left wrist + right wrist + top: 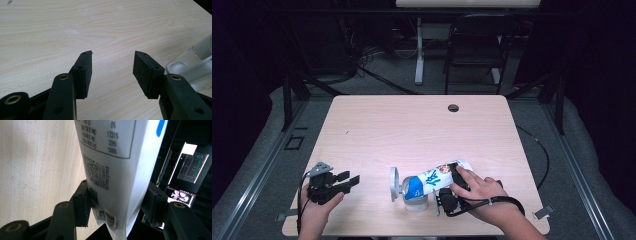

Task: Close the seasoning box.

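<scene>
On the pale wooden desk (412,125), near its front edge, the right gripper (117,202) pinched the bottom of a white pouch (434,177) tilted mouth-down toward a clear jar (414,197), while the left gripper (343,181) rested well to the left, jaws spread and empty.

From where I work, the pale wood table (412,125) is my landmark, lit brightly while the room around it falls into darkness. A small round dark hole (453,108) sits near its far edge. Beyond that far edge stands a black folding chair (474,50), and just left of the chair a white leg (419,50) rises to another pale tabletop (467,3). Grey floor (382,75) surrounds my table, with metal rails (257,170) running along both its sides and a black cable (539,150) curving on the floor to its right.
</scene>
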{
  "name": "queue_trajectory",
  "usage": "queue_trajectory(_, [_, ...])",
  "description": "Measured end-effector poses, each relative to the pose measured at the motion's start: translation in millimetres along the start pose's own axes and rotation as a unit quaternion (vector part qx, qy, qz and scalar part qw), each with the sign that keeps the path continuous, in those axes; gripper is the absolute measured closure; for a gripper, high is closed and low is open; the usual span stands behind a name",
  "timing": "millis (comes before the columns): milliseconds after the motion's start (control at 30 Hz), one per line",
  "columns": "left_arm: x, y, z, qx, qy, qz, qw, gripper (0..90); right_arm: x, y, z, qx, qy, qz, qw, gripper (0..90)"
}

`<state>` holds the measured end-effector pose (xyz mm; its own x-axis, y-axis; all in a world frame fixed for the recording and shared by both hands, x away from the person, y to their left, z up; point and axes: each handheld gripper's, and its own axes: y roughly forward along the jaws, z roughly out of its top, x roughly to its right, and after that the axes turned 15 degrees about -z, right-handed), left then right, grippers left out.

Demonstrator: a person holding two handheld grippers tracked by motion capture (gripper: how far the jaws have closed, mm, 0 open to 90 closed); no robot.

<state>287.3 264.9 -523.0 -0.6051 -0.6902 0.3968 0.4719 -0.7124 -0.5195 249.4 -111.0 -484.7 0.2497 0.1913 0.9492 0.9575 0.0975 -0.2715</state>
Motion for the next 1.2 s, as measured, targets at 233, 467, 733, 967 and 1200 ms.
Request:
queue_trajectory(233, [-0.4, -0.2, -0.1, -0.003, -0.002, 0.0, 1.0, 49.9, -0.2, 0.2, 0.0, 0.003, -0.002, -0.001, 1.0, 47.4])
queue_trajectory(467, [-0.8, 0.5, -0.5, 0.002, -0.002, 0.002, 1.0, 49.9, -0.2, 0.3, 0.4, 0.005, -0.006, -0.004, 1.0, 47.5])
queue_trajectory(733, [-0.8, 0.4, -0.6, 0.0, -0.003, 0.001, 1.0, 49.9, 1.2, -0.9, 1.2, -0.001, -0.016, -0.007, 0.9998, 47.5])
queue_trajectory(967, [-1.5, 0.0, -0.6, 0.002, -0.002, 0.001, 1.0, 49.9, 0.6, -0.3, 1.0, 0.003, -0.013, -0.008, 0.9999, 47.6])
queue_trajectory(1200, [-1.6, 0.1, -0.7, 0.002, -0.003, 0.001, 1.0, 49.9, 0.2, -0.3, 1.3, 0.005, -0.015, -0.011, 0.9998, 47.7])
